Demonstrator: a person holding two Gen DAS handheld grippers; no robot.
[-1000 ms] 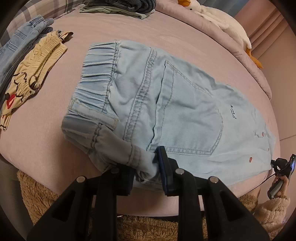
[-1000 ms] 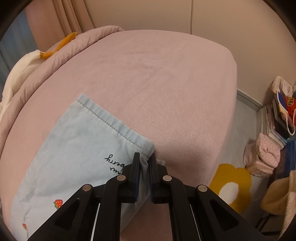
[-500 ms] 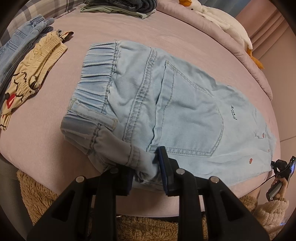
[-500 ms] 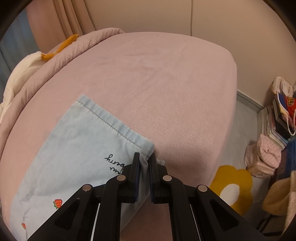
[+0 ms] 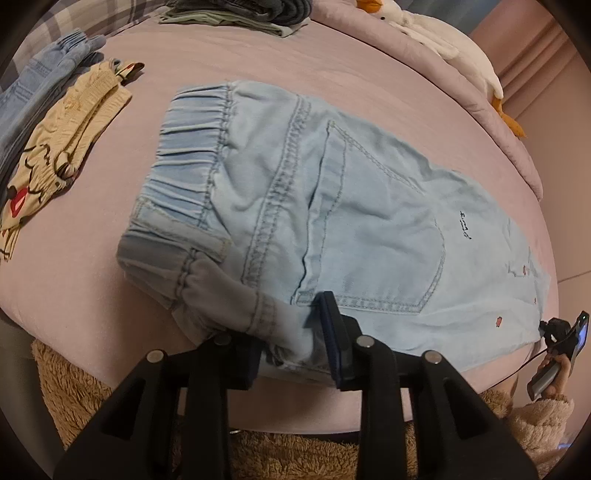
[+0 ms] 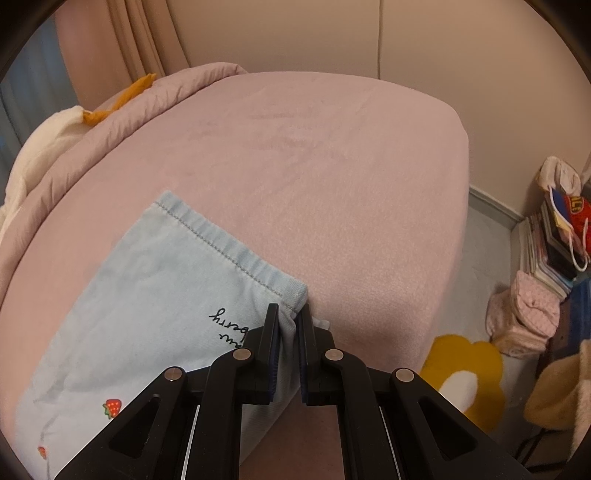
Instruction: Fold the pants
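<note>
A: Where are the pants (image 5: 332, 206)?

B: They lie flat on the pink bed (image 5: 258, 66), folded in half, along the near edge. The stretchy waist points to the left side and the leg ends (image 6: 229, 251) point to the right side.

A: What is the left claw (image 5: 291, 350) doing?

B: It is at the near edge by the waist. A bunch of cloth sits between its jaws, and the jaws are opening.

A: And the right claw (image 6: 287, 350)?

B: Its jaws are pinched tight on the near corner of the leg end.

A: What else is on the bed?

B: Yellow shorts (image 5: 62, 147) and blue jeans (image 5: 33, 92) lie by the left edge. A pile of clothes (image 5: 236, 11) is at the far edge. A white toy duck (image 5: 443, 44) rests at the far right.
</note>
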